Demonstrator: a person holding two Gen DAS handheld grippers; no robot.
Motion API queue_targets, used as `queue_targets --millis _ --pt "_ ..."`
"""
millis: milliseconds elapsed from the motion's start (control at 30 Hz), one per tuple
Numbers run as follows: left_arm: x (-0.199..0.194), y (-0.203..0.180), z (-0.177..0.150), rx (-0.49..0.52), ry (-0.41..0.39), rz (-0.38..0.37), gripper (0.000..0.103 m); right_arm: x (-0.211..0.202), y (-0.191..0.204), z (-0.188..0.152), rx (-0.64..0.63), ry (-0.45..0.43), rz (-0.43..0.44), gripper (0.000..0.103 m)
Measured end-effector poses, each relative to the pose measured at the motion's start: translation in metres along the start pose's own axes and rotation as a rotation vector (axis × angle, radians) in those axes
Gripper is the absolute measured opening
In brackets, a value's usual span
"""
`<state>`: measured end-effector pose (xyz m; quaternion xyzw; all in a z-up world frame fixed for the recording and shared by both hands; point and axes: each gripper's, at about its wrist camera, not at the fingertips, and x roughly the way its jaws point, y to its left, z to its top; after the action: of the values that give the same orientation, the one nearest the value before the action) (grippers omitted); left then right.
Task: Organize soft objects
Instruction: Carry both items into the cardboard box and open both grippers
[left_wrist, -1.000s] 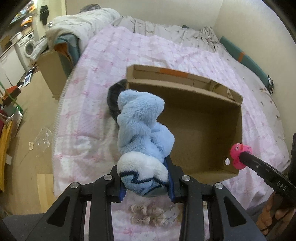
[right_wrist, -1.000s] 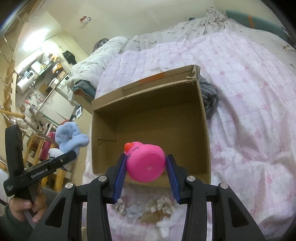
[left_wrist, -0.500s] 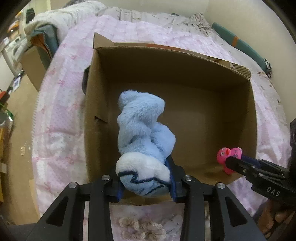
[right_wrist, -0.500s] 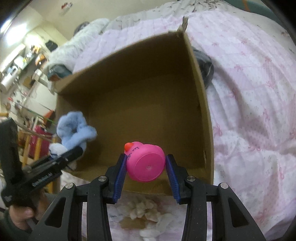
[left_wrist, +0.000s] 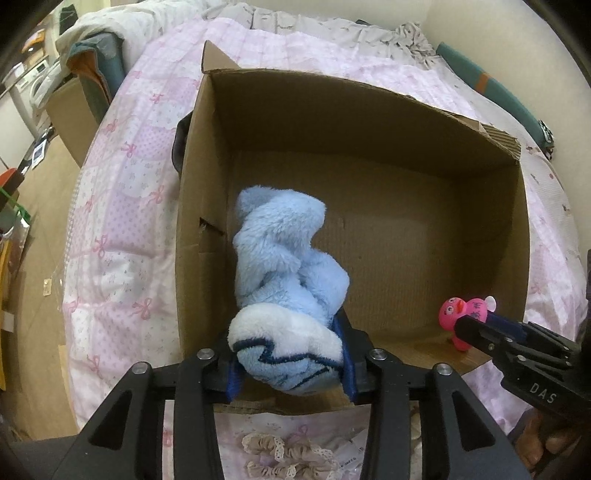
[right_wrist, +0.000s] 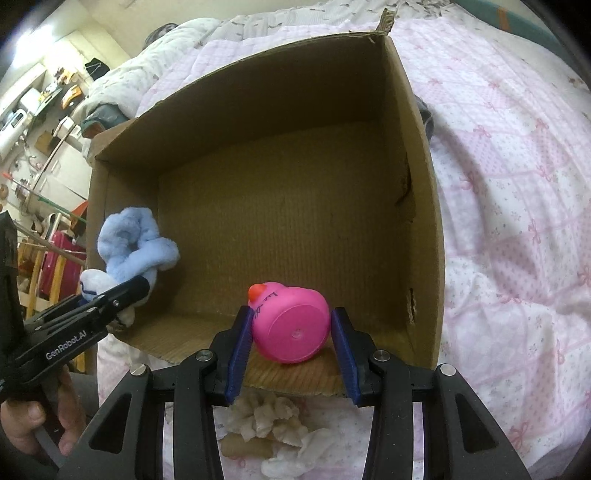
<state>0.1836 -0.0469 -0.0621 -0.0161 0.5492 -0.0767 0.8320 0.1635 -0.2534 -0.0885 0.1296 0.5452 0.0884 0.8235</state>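
An open cardboard box lies on the pink bed; it also shows in the right wrist view. My left gripper is shut on a fluffy blue and white plush toy and holds it over the box's near left corner. The plush also shows in the right wrist view. My right gripper has opened wider than the pink rubber duck; gaps show at both pads. The duck rests just inside the box's near edge, seen also in the left wrist view.
A pink quilt covers the bed around the box. Lace scrunchies and crumpled white cloth lie in front of the box. A dark garment lies behind the box's left wall. Furniture and clutter stand left of the bed.
Both grippers moved forward over the box's near edge. My right gripper's jaws spread apart and let go of the pink duck. The left stays shut on the plush.
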Motion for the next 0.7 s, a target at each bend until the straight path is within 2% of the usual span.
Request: queue_targets --millis 100,133,233,300,367,433,467,500,533,700 --pt "-0.002 -0.004 -0.001 0.008 -0.009 0.013 0.040 0.003 0.005 0.002 -0.007 0.000 -0.002 0.045" --pt "-0.002 -0.004 -0.001 0.009 -0.008 0.011 0.044 0.003 0.005 0.001 -0.005 -0.001 0.001 0.045" --pt "-0.004 -0.005 0.000 0.008 -0.007 -0.011 0.047 0.002 0.002 0.000 0.001 -0.005 0.013 0.045" --pt "-0.006 -0.008 0.000 0.017 -0.011 -0.018 0.053 -0.001 0.004 0.000 -0.006 -0.020 0.012 0.049" --pt "-0.010 -0.011 0.000 0.025 -0.030 -0.002 0.065 -0.007 0.008 0.002 -0.018 -0.056 0.006 0.075" --pt "-0.015 -0.015 0.000 0.042 -0.056 -0.005 0.066 -0.015 0.009 0.003 -0.017 -0.100 0.038 0.080" --pt "-0.017 -0.016 0.000 0.051 -0.062 -0.008 0.067 -0.019 0.010 0.004 -0.018 -0.118 0.054 0.086" --pt "-0.018 -0.018 0.000 0.062 -0.070 -0.008 0.067 -0.021 0.011 0.004 -0.021 -0.130 0.058 0.098" --pt "-0.019 -0.019 0.000 0.069 -0.074 -0.006 0.067 -0.024 0.011 0.004 -0.021 -0.144 0.055 0.103" --pt "-0.021 -0.020 0.000 0.070 -0.078 0.007 0.067 -0.028 0.010 0.004 -0.020 -0.169 0.042 0.103"
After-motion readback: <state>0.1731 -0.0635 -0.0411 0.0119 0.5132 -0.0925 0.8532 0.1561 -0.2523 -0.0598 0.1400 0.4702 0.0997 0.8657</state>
